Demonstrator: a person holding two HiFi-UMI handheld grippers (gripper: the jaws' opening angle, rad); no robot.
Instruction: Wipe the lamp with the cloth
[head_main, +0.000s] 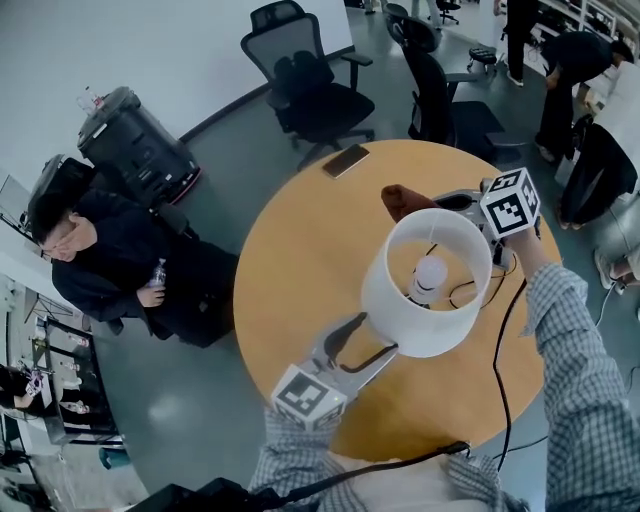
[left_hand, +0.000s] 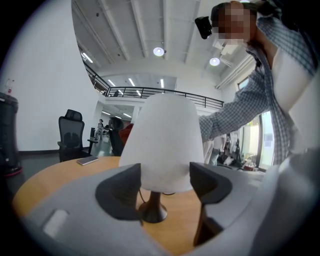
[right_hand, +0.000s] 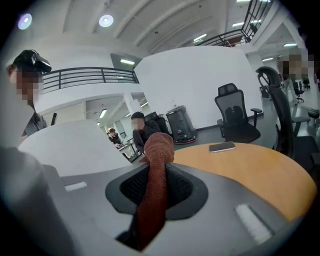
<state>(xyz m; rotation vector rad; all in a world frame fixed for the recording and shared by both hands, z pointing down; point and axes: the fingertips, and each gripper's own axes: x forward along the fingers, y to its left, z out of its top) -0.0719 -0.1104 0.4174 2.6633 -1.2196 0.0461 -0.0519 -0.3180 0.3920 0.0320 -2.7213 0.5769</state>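
A lamp with a white shade (head_main: 428, 280) stands on the round wooden table (head_main: 300, 260), its bulb visible down inside the shade. My left gripper (head_main: 365, 345) is at the shade's near lower side, jaws open. In the left gripper view the shade (left_hand: 162, 142) and the dark lamp foot (left_hand: 152, 212) lie just beyond the spread fingers (left_hand: 120, 192), which grip nothing. Behind the lamp, my right gripper (head_main: 435, 200) is shut on a reddish-brown cloth (head_main: 405, 200). The cloth (right_hand: 155, 185) runs up between the pads and bunches above them, beside the shade (right_hand: 65, 150).
A phone (head_main: 346, 160) lies at the table's far edge. A black cable (head_main: 500, 340) trails across the table's right side. Black office chairs (head_main: 305, 80) stand beyond the table. At the left a person (head_main: 110, 250) sits next to a black bin (head_main: 135, 145).
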